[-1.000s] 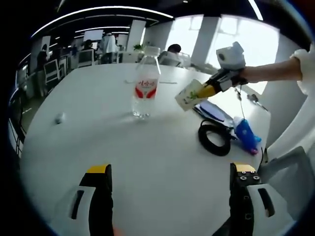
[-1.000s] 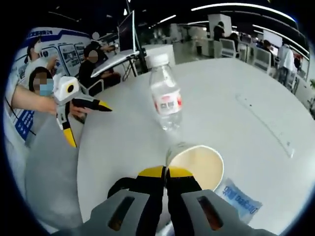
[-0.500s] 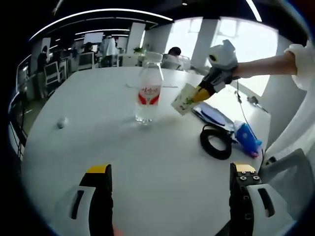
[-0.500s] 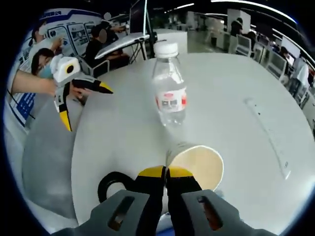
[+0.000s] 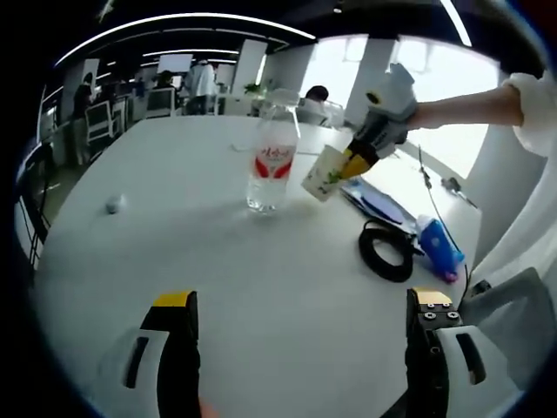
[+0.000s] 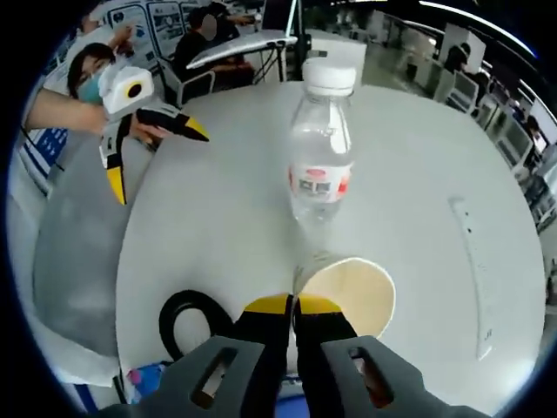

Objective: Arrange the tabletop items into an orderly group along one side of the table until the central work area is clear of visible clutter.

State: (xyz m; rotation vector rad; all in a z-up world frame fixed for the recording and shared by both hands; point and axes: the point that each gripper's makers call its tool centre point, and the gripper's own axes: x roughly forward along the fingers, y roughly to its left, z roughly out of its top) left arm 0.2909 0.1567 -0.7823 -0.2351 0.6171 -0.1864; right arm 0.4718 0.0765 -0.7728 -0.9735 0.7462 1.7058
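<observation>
In the right gripper view, the right tongs [image 6: 293, 306] are pressed onto the rim of a paper cup [image 6: 346, 292], held above the table [image 6: 418, 218]. A water bottle [image 6: 322, 144] stands at 12 o'clock beyond. The left tongs [image 5: 300, 305] are spread; a black cable coil [image 5: 388, 252] lies at 2 o'clock.
</observation>
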